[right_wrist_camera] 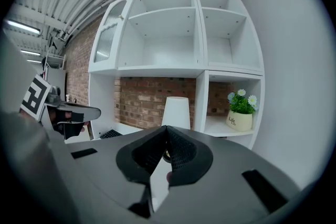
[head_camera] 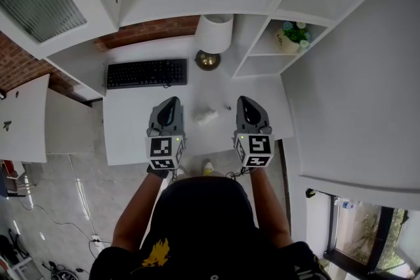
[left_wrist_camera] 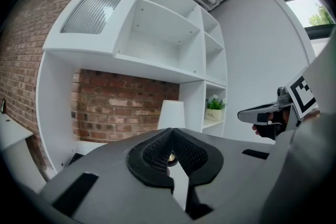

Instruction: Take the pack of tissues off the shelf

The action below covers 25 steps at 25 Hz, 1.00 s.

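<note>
A small white pack [head_camera: 207, 116], seemingly the tissues, lies on the white desk [head_camera: 131, 124] between my two grippers. It is not on any shelf and shows in neither gripper view. My left gripper [head_camera: 169, 105] hovers just left of it, shut and empty, its jaw tips [left_wrist_camera: 169, 131] meeting. To the pack's right, my right gripper [head_camera: 247, 101] is also shut with nothing held, its jaws [right_wrist_camera: 165, 128] closed together. Both point toward the back wall. The shelf compartments above the desk [right_wrist_camera: 163, 34] are bare.
A black keyboard [head_camera: 147, 73] lies at the back left of the desk. A white lamp [head_camera: 213, 33] stands on a brass base [head_camera: 207, 61] at the back middle. A potted plant [head_camera: 292, 36] sits in the low right cubby. A ribbed glass door [head_camera: 36, 0] closes the upper left cabinet.
</note>
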Available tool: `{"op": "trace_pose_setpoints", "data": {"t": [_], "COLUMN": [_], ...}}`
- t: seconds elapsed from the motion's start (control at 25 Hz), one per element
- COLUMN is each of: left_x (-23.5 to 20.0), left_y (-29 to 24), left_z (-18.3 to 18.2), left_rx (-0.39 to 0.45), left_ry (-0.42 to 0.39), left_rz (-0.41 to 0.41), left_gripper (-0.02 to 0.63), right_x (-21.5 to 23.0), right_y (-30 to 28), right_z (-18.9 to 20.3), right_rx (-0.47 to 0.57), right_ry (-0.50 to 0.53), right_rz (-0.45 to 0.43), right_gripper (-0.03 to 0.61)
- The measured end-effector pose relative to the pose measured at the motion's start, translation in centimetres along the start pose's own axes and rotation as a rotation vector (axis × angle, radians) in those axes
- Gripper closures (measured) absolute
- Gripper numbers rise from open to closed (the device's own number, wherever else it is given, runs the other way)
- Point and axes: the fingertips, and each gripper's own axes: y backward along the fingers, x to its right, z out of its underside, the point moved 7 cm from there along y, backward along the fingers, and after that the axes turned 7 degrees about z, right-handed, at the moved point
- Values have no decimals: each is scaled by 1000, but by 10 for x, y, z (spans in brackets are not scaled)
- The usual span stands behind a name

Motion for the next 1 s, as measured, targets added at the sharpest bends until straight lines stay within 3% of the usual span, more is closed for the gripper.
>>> {"op": "trace_pose_setpoints", "data": {"t": [1.0], "left_x": [9], "left_y": [4], "left_z": [-17], "left_rx": [23], "left_ry": [11], "left_rz": [34], "left_gripper": [603], "right_x": [-10], "right_y": [3], "right_z": [-14], "right_rx": [28], "right_ry": [0], "right_rz": [-36], "right_gripper": [575]}}
